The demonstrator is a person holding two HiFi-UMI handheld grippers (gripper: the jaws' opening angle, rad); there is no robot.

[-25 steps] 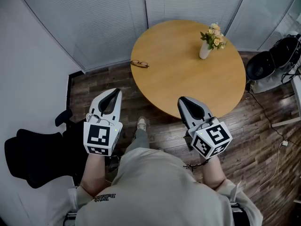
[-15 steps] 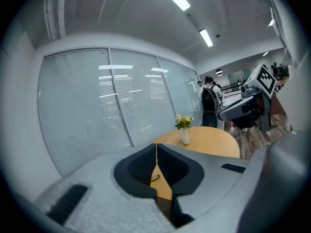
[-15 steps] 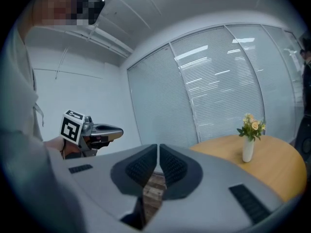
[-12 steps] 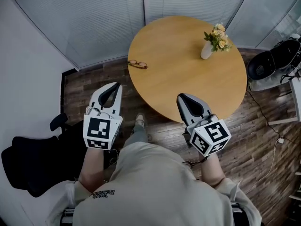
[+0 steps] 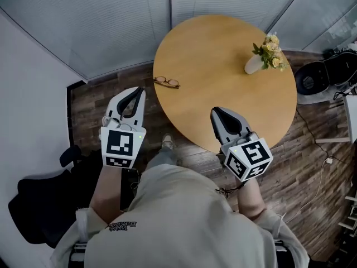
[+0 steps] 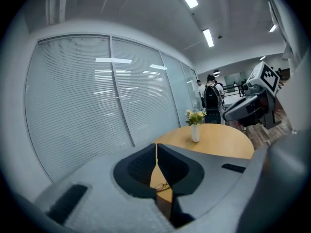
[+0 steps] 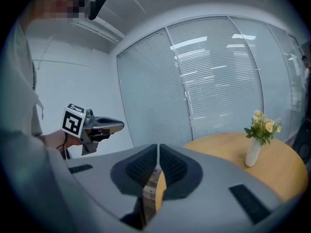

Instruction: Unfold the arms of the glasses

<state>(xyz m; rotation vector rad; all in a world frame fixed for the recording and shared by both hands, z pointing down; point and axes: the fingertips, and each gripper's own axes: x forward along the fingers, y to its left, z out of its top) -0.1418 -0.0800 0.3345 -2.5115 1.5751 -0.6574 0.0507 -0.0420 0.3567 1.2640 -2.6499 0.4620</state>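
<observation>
The left gripper (image 5: 136, 91) and right gripper (image 5: 217, 112) hover with jaws clenched on nothing at a round wooden table (image 5: 223, 94). The glasses (image 5: 167, 82) lie by the table's edge, ahead and slightly right of the left jaws, well apart, and ahead-left of the right jaws. A vase of flowers (image 5: 262, 57) stands beyond, ahead-right of the right jaws.

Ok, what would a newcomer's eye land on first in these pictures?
The round wooden table dominates the head view, with a vase of yellow flowers near its right edge and glasses at its left edge. Before it, the left hand-held gripper and right hand-held gripper are both shut and empty.
</observation>
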